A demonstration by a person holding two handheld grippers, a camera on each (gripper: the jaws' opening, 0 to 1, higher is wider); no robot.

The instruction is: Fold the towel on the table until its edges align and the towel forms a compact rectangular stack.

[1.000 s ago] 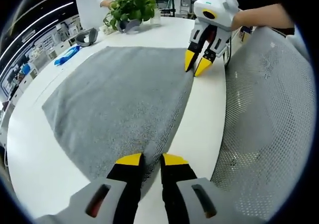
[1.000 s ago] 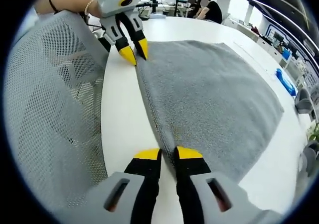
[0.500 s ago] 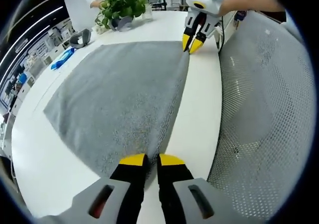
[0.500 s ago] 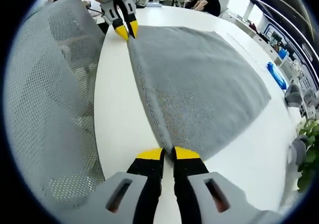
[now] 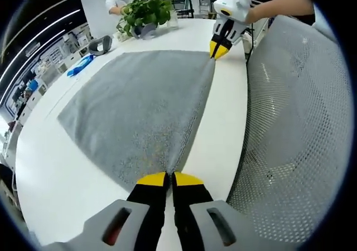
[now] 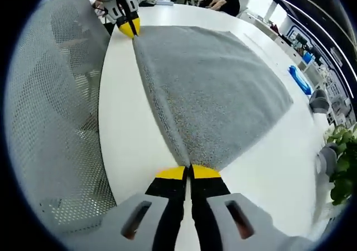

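Observation:
A grey towel [image 5: 139,103] lies spread on the white table [image 5: 44,167]; it is the same grey towel [image 6: 212,89] in the right gripper view. My left gripper [image 5: 169,178] is shut on the towel's near corner, which rises slightly off the table. Far along the same edge, the right gripper [image 5: 218,51] pinches the other corner. From the right gripper view, my right gripper [image 6: 189,172] is shut on its corner and the left gripper [image 6: 129,30] holds the far end. The edge between them is pulled taut.
A grey mesh chair back [image 5: 295,128] stands close along the table's near side, also seen as the mesh chair [image 6: 50,106]. A potted plant [image 5: 145,11], a blue object [image 5: 81,64] and a grey item [image 5: 100,43] sit at the far side. People sit beyond.
Both grippers' jaws have closed fully on the towel corners. The two grippers have moved further apart, stretching the towel's edge straight between them.

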